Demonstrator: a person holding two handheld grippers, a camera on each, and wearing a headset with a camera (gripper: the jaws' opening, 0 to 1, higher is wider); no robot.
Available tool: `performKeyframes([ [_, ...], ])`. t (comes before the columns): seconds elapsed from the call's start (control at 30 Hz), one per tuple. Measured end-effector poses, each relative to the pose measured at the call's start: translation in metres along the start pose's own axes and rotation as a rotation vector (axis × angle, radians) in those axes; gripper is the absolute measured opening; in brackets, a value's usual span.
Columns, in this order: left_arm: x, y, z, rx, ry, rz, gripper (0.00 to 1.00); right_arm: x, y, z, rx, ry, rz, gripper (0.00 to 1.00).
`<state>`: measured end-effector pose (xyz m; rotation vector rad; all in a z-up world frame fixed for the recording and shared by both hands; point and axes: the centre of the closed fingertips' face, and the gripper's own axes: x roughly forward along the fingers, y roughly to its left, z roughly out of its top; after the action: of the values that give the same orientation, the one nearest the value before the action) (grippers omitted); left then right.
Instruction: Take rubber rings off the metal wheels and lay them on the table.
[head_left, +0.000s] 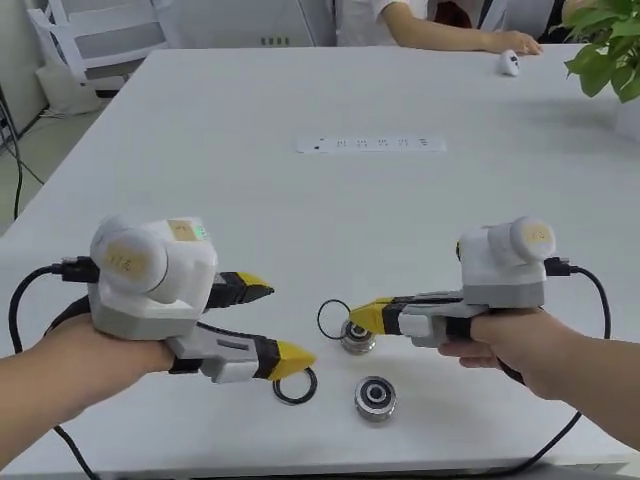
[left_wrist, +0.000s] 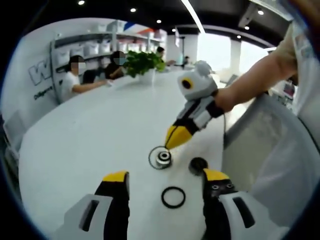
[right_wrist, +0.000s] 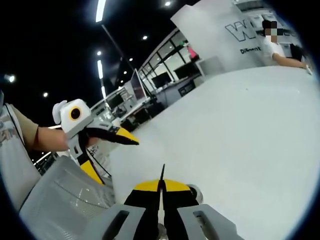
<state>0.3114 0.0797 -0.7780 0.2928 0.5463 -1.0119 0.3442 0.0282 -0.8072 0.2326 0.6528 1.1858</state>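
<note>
My right gripper (head_left: 366, 316) is shut on a thin black rubber ring (head_left: 334, 319), pinching its edge just above a small metal wheel (head_left: 357, 338). From the left gripper view that ring (left_wrist: 151, 159) loops around the wheel (left_wrist: 163, 158). In the right gripper view the ring (right_wrist: 162, 173) shows edge-on as a thin line between the shut jaws. A second wheel (head_left: 375, 396) stands nearer me. A loose ring (head_left: 295, 387) lies flat on the white table (head_left: 300, 220). My left gripper (head_left: 278, 322) hovers open to the left of the wheels, with the loose ring (left_wrist: 173, 197) between its jaws in its own view.
A white power strip (head_left: 370, 144) lies mid-table. At the far side a person's arm (head_left: 450, 35) rests by a white mouse (head_left: 510, 63), with a green plant (head_left: 605, 50) at the right corner. A white chair (head_left: 90, 40) stands far left. The table's front edge runs just below the wheels.
</note>
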Motion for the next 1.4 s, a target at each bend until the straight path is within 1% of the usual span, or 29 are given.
performKeyframes([
  [0.1,-0.006,0.0,-0.003,0.003,-0.002,0.005,0.62,0.001,0.004,0.001,-0.003,0.003,0.007,0.0],
  [0.17,-0.01,0.001,-0.004,0.0,-0.006,0.008,0.63,0.002,0.01,0.002,-0.003,0.003,0.016,0.0],
  [0.37,-0.022,-0.001,-0.006,-0.004,-0.02,0.018,0.67,0.009,0.022,0.003,-0.009,0.011,0.044,0.0],
  [0.6,-0.034,0.002,-0.007,-0.027,-0.042,0.046,0.68,0.02,0.035,-0.002,-0.01,0.039,0.081,0.0],
  [0.73,-0.038,0.002,-0.009,-0.033,-0.046,0.054,0.69,0.025,0.041,-0.006,-0.009,0.057,0.101,0.0],
  [0.9,-0.041,0.0,-0.01,-0.039,-0.049,0.059,0.7,0.03,0.046,-0.015,-0.008,0.087,0.119,0.0],
  [1.1,-0.043,-0.002,-0.01,-0.024,-0.048,0.063,0.71,0.035,0.049,-0.022,-0.001,0.113,0.132,0.0],
  [1.13,-0.044,-0.002,-0.01,-0.024,-0.048,0.063,0.71,0.036,0.05,-0.026,0.001,0.124,0.135,0.0],
  [1.3,-0.044,-0.003,-0.011,-0.027,-0.047,0.064,0.72,0.039,0.052,-0.033,-0.001,0.147,0.142,0.0],
  [1.4,-0.044,-0.003,-0.013,-0.03,-0.046,0.064,0.72,0.041,0.05,-0.038,0.004,0.168,0.135,0.0],
])
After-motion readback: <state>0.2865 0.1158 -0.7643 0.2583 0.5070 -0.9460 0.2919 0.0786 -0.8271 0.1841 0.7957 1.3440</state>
